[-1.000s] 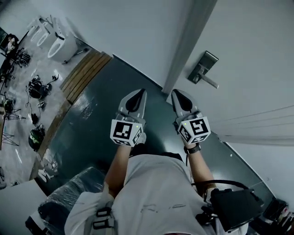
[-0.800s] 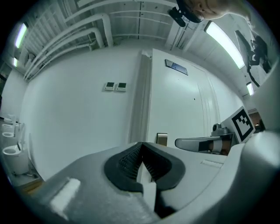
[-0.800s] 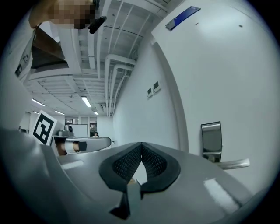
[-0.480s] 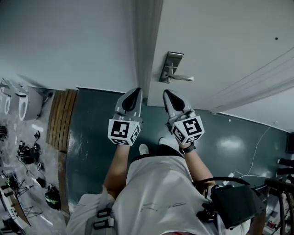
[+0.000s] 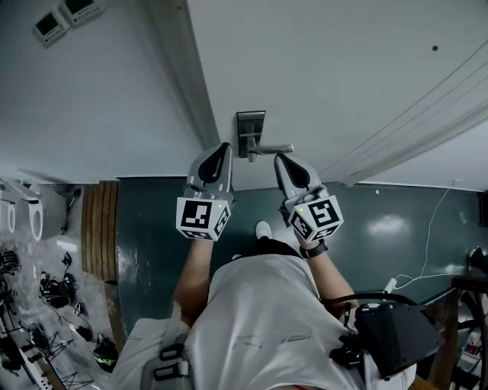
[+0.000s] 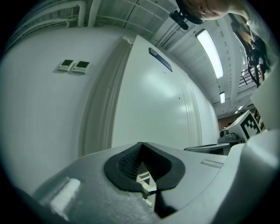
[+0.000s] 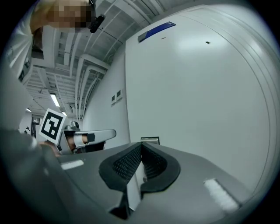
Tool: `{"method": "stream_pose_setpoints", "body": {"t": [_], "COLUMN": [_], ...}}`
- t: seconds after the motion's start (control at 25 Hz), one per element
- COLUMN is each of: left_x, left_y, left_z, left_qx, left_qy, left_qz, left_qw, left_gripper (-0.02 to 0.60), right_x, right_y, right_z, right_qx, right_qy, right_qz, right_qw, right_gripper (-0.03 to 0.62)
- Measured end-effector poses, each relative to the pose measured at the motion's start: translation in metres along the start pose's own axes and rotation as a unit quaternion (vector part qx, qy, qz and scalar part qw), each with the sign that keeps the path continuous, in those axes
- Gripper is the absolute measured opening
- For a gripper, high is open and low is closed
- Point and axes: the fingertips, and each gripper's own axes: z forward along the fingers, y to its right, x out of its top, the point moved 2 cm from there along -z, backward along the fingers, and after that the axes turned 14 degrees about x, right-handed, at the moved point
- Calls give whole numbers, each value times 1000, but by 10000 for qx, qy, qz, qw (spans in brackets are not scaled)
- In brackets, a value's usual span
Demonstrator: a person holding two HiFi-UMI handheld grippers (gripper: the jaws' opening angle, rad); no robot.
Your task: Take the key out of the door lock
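A metal lock plate (image 5: pixel 251 128) with a lever handle (image 5: pixel 271 149) sits on the white door (image 5: pixel 343 84), straight ahead of both grippers. I cannot make out a key in it. My left gripper (image 5: pixel 222 149) is shut and empty, its tip just left of the handle at the door frame. My right gripper (image 5: pixel 280 158) is shut and empty, just right of and below the lever. In the right gripper view the lock plate's top (image 7: pixel 150 140) peeks over the shut right gripper (image 7: pixel 141 145). The left gripper (image 6: pixel 141 144) faces the door frame with its jaws shut.
Two small wall panels (image 5: pixel 65 17) hang on the grey wall left of the door frame (image 5: pixel 183 84). Dark green floor (image 5: pixel 152 221) lies below, with a wooden strip (image 5: pixel 99 228) and gear (image 5: pixel 53 289) at the left. A cable (image 5: pixel 431 228) runs at the right.
The head view has swung round to face the door. The lock has come from the upper right to the middle, and both grippers now point at it, closer to the door.
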Motion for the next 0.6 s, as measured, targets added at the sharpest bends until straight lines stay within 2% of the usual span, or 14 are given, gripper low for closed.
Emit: {"method": "stream_pose_setpoints", "body": {"t": [0.16,0.32,0.48,0.6], "left_x": [6,16,23,13], "left_y": [7,-3,-12,-6], "left_z": [43,61,54,87], "left_qx": [228,366,423,482], "left_qy": [-4,59,74,-20], "left_qz": [179,413,551,576], "left_qw": [9996,9985,9976,9972], "left_gripper": [0,0,0,0], "right_x": [-12,-38,-60,-74], "right_y": [30,22,-6,21], "right_z": [-2,4,6,10], "right_qx": [92,262,387,403], "right_qy": [-52,-252,-412,-499], "right_qz": [211,469,670,854], "right_qw": [9997,9982,9961,9943], "right_gripper": [-6,-6,-5,-5]}}
